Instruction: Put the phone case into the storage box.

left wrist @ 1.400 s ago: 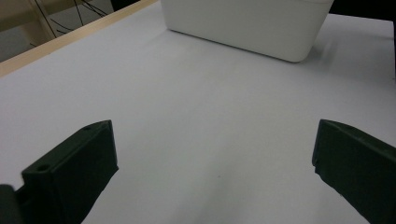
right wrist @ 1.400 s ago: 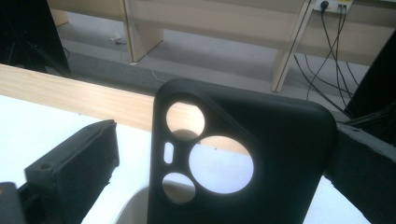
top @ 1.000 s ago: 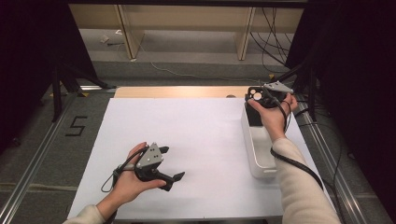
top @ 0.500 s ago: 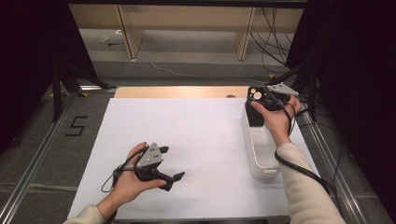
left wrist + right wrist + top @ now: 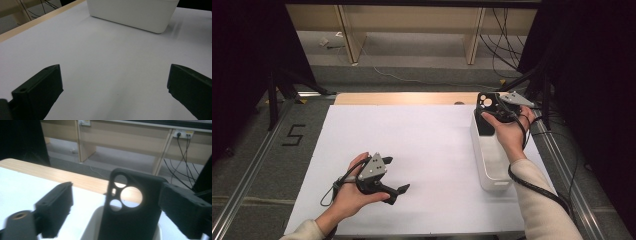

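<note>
At left, resting on the white table (image 5: 422, 140): left gripper (image 5: 399, 194), jaws spread, nothing between them. At right, standing upright in the far end of the white bin (image 5: 484, 165): black phone case (image 5: 486, 112). Around it: right gripper (image 5: 116, 187), jaws just closing in, one side near the case, the other apart, not yet clamped. Probably about to grasp and lift out.
</note>
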Demonstrator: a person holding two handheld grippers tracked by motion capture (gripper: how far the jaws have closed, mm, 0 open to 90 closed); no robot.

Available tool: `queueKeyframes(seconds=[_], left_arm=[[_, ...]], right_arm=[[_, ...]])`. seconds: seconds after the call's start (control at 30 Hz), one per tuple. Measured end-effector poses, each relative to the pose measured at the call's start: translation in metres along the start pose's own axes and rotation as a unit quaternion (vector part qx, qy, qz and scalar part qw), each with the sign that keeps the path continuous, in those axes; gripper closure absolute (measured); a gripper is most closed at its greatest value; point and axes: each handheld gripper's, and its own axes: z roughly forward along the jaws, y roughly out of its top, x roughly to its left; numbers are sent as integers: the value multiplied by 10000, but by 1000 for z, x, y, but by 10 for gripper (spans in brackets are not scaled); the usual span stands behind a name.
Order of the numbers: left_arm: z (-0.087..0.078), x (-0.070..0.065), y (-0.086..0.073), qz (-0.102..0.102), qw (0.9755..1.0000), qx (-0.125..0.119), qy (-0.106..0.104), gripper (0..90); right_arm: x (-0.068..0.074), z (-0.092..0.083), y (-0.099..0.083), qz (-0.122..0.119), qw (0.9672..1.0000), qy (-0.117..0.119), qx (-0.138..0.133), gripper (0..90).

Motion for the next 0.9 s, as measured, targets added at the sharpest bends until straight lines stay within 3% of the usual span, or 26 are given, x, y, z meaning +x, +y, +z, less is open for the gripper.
queueKeyframes(seconds=[0.4,0.9], left_arm=[[0,0,0,5,10000,8,14,0],[-1,0,0,-4,10000,25,40,0]], right_arm=[[16,-15,2,-89,9989,443,-124,205],[42,-31,-2,-158,9936,1108,-159,175]])
